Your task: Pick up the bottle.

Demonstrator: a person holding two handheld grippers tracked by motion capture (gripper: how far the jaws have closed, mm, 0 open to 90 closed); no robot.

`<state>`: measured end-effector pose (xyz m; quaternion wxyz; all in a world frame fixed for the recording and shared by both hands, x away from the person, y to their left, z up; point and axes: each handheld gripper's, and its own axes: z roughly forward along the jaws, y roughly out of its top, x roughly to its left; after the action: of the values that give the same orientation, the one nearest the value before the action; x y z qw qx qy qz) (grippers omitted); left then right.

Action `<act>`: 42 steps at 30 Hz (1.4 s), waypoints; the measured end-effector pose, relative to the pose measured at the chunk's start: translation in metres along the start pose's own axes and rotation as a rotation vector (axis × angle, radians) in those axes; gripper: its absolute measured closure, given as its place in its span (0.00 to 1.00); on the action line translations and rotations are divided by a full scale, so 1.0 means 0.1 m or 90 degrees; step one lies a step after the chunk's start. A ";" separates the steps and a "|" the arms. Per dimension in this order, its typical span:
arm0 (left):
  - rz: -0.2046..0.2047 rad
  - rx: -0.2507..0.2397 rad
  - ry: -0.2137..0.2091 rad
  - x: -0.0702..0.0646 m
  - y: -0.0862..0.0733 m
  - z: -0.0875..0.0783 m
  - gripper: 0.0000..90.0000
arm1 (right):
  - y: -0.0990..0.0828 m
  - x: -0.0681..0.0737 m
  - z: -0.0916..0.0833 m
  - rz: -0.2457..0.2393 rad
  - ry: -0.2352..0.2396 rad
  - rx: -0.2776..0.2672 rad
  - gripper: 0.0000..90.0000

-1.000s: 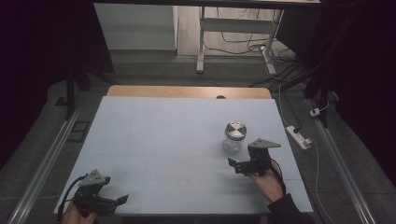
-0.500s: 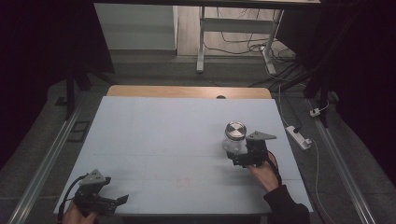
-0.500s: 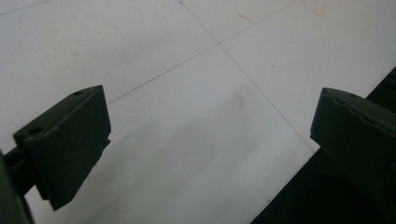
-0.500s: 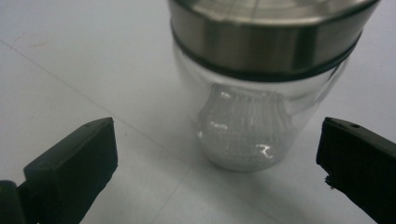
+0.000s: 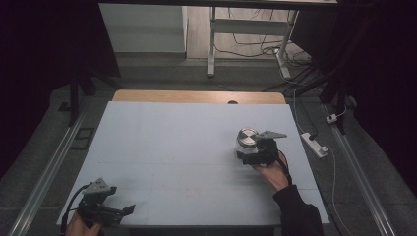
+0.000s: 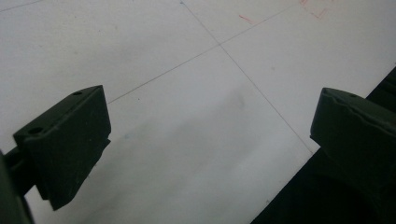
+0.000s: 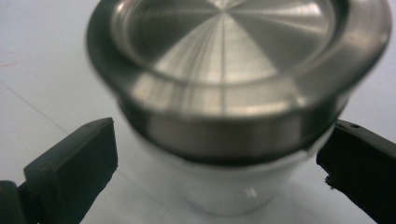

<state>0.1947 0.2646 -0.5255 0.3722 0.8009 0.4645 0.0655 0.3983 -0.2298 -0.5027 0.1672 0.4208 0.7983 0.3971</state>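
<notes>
The right tongs (image 5: 248,153) are spread wide on either side of a small jar (image 5: 246,140), one black jaw at each flank and neither touching it in the right gripper view, where the jar (image 7: 233,116) shows a brushed metal lid (image 7: 233,51) over a pale, translucent body. The jar stands upright on the bench (image 5: 187,147) near its right edge, about midway between the near and far edges. A hand (image 5: 269,172) in a dark sleeve holds these tongs from the near side. The left tongs (image 5: 125,211) sit at the bench's near left corner, jaws spread apart with nothing between them; the left gripper view shows them over bare bench surface (image 6: 196,116) close to its edge. The bench top is pale, matte and crossed by thin faint lines, with a few small red marks (image 5: 194,189) toward the near edge. A strip of wood (image 5: 196,97) runs along the far edge. Around the bench lies grey floor (image 5: 354,162) with metal rails (image 5: 44,177) on both sides, a white power strip (image 5: 313,144) to the right, and cables (image 5: 255,42) beyond a white frame (image 5: 212,44) at the back. The room's sides are dark.
</notes>
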 end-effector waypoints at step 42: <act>0.000 -0.003 -0.009 0.01 0.00 0.00 0.00 | 0.12 0.16 -0.02 -0.072 -0.016 -0.020 0.16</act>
<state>0.1952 0.2654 -0.5255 0.3771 0.8006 0.4616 0.0610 0.3938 -0.2136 -0.4913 0.2060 0.3774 0.8122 0.3942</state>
